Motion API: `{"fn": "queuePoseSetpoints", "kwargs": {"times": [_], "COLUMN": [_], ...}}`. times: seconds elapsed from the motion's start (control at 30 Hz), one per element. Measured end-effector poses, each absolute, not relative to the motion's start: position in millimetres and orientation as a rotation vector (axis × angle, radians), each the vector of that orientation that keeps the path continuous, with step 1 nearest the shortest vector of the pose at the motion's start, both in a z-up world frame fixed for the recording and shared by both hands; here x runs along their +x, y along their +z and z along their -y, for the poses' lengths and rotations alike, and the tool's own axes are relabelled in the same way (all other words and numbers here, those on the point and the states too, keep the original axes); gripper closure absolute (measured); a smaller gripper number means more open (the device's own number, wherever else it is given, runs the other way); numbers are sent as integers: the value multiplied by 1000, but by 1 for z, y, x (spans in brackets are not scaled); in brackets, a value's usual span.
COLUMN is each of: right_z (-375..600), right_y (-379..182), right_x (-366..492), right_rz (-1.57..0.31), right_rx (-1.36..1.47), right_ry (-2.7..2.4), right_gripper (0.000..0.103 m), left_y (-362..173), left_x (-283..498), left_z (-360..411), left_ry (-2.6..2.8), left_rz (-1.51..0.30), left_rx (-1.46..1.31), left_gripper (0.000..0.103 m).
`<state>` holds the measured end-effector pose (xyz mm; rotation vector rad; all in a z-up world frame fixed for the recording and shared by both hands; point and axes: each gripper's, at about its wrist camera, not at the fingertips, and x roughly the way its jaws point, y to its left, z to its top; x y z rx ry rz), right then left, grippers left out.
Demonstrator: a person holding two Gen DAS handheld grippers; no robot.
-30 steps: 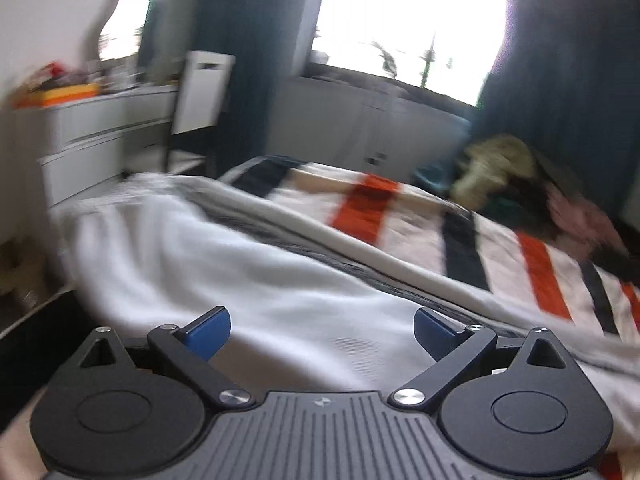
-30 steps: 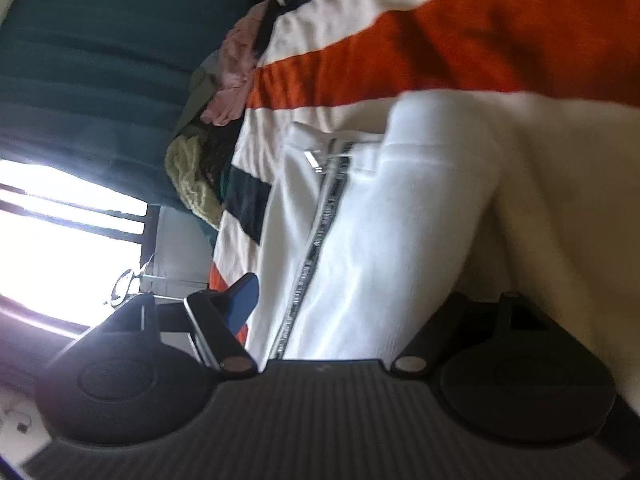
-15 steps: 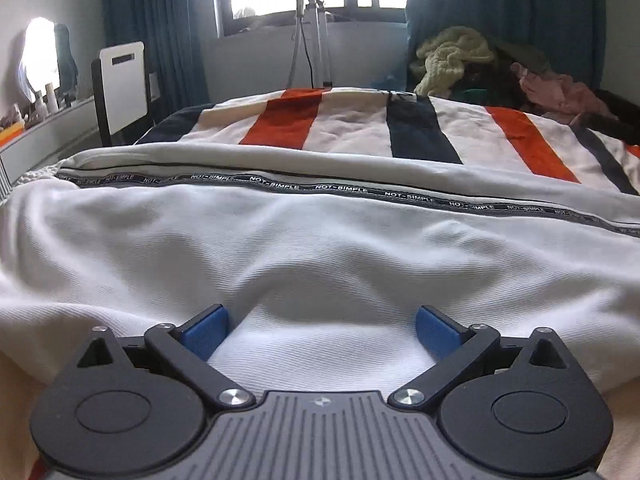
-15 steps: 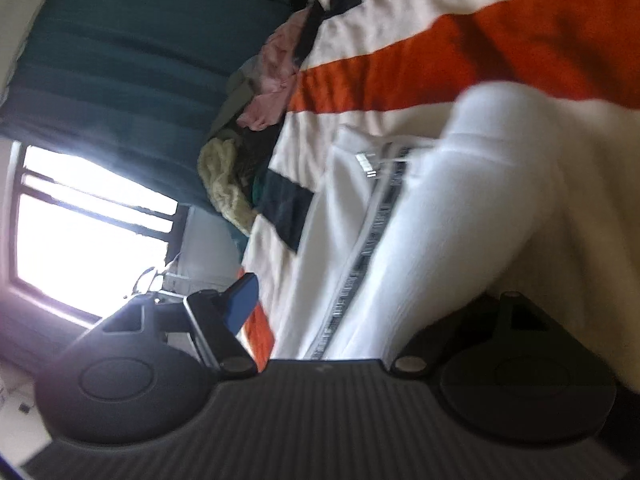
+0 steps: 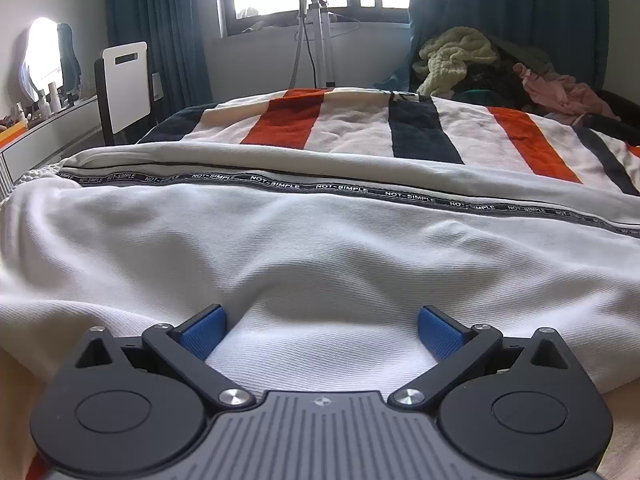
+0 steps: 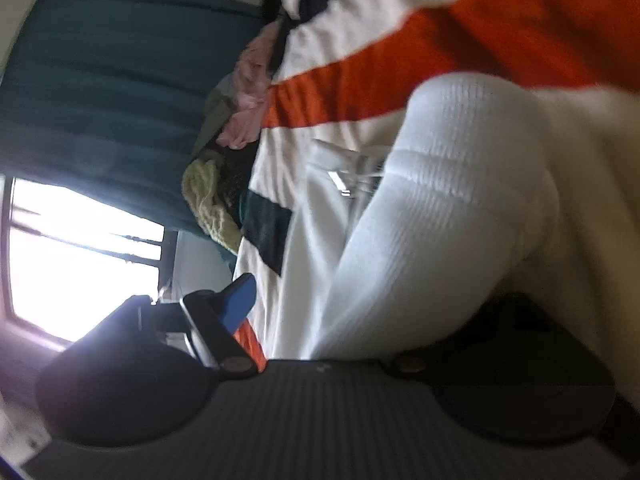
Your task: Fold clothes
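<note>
Only by the left wrist view is the left gripper (image 5: 320, 330) being shown wide over the white garment (image 5: 320, 248), while the right gripper's (image 6: 360, 304) closing jaws, one hidden behind a fold of that garment so a grip cannot be told, are being seen over the striped bedspread (image 6: 500, 36) by the curtained window (image 6: 80, 256).

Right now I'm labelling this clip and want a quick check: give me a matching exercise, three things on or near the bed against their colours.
Things:
1. jacket
2. curtain
3. knit bundle

Colours:
A. pale yellow
B. white
C. dark teal

Pairs: 1-B, 2-C, 3-A
</note>
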<state>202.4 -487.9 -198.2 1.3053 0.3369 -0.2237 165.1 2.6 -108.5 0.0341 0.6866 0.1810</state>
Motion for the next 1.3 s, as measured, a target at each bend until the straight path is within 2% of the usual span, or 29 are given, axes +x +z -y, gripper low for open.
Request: {"fn": "queuePoseSetpoints", "kwargs": {"times": [0.07, 0.1, 0.13, 0.23, 0.37, 0.5, 0.6, 0.73, 0.87, 0.97, 1.1, 1.17, 1.2, 1.27, 1.3], "right_z": [484, 482, 480, 468, 422, 341, 263, 158, 70, 35, 28, 42, 45, 45, 45], "right_y": [-190, -185, -180, -159, -104, -55, -41, -65, -127, -166, -166, -163, -161, -155, -153], "right_x": [202, 201, 200, 197, 197, 190, 185, 187, 186, 199, 201, 201, 201, 191, 185], "right_rz": [-337, -336, -330, -289, -223, -151, -105, -165, -293, -411, -423, -443, -457, -495, -514], "right_rx": [1255, 1229, 1205, 1121, 830, 471, 252, 40, -143, -175, -202, -152, -132, -112, -103], "right_ry": [-244, -262, -271, -268, -237, -184, -109, 40, 177, 179, 163, 192, 213, 296, 340], "right_gripper": [62, 82, 88, 91, 91, 91, 91, 91, 91, 91, 90, 86, 78, 52, 29], "left_y": [-108, -108, -108, -108, -104, -92, -74, -56, -55, -60, -66, -67, -68, -67, -67], "left_x": [165, 166, 166, 166, 165, 161, 152, 141, 139, 141, 147, 150, 151, 151, 150], "left_z": [-4, -4, -4, -5, -7, -20, -45, -87, -118, -123, -120, -116, -114, -110, -108], "left_ry": [180, 180, 180, 177, 164, 160, 199, 238, 198, 194, 165, 148, 143, 124, 110], "left_rz": [-686, -686, -687, -690, -692, -673, -607, -564, -550, -553, -547, -541, -538, -535, -533], "left_rx": [29, 26, 24, 18, 7, -66, -203, -399, -575, -601, -603, -591, -582, -573, -570], "left_gripper": [1, 1, 1, 1, 1, 1, 1, 1, 1, 1, 1, 1, 1, 1, 1]}}
